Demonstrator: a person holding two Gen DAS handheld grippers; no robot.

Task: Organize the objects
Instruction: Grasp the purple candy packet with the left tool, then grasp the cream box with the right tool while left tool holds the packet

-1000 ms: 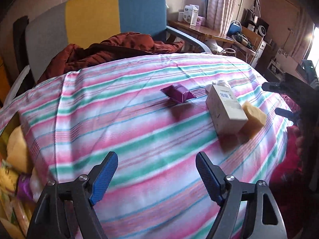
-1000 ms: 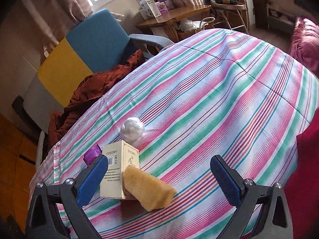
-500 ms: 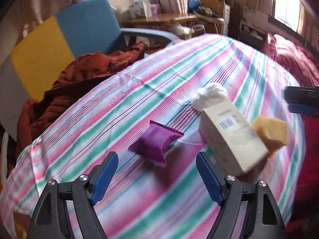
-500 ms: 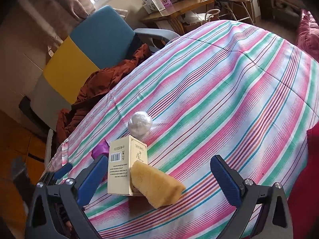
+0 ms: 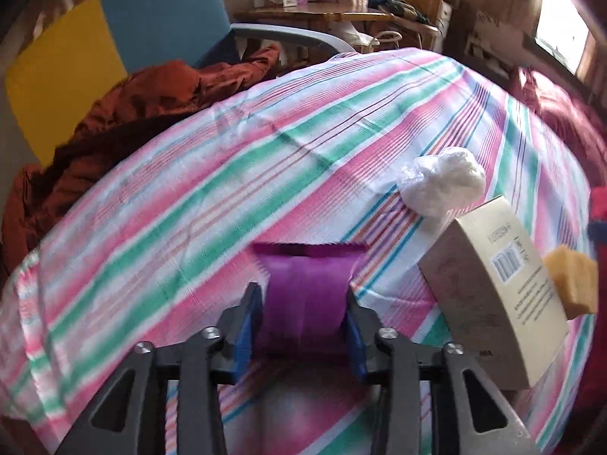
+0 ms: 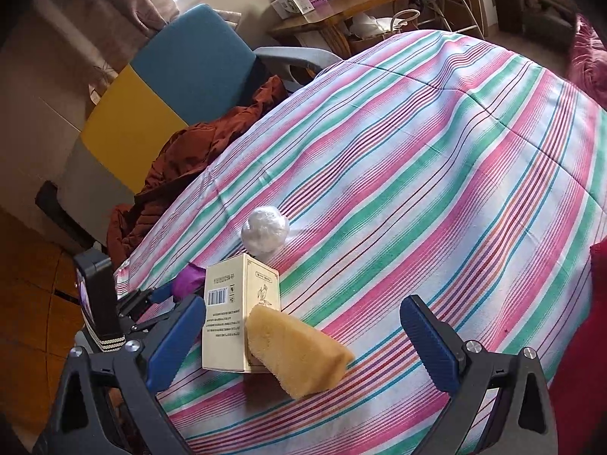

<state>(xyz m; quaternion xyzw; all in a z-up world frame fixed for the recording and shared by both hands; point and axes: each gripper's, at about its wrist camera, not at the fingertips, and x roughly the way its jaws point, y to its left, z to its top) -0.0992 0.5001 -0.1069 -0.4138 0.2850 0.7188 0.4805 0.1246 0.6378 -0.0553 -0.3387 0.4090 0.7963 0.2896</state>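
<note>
My left gripper (image 5: 303, 322) is shut on a purple snack packet (image 5: 305, 288) that lies on the striped cloth (image 5: 227, 189). To its right stand a cream box (image 5: 493, 295), a yellow sponge (image 5: 574, 282) and a white crumpled plastic ball (image 5: 444, 182). My right gripper (image 6: 303, 341) is open and empty, just above the sponge (image 6: 296, 352) that leans on the box (image 6: 239, 311). The ball (image 6: 265, 233) sits behind the box. The packet (image 6: 187, 280) and the left gripper (image 6: 159, 294) show at the left.
A blue, yellow and grey armchair (image 6: 163, 87) with a rust-brown jacket (image 6: 182, 159) stands behind the table. A wooden side table (image 6: 334, 7) with boxes is further back. A dark red cushion (image 5: 561, 121) lies at the right.
My left gripper has moved forward onto the purple packet and shut on it. My right gripper has stayed open near the sponge, shifting only slightly.
</note>
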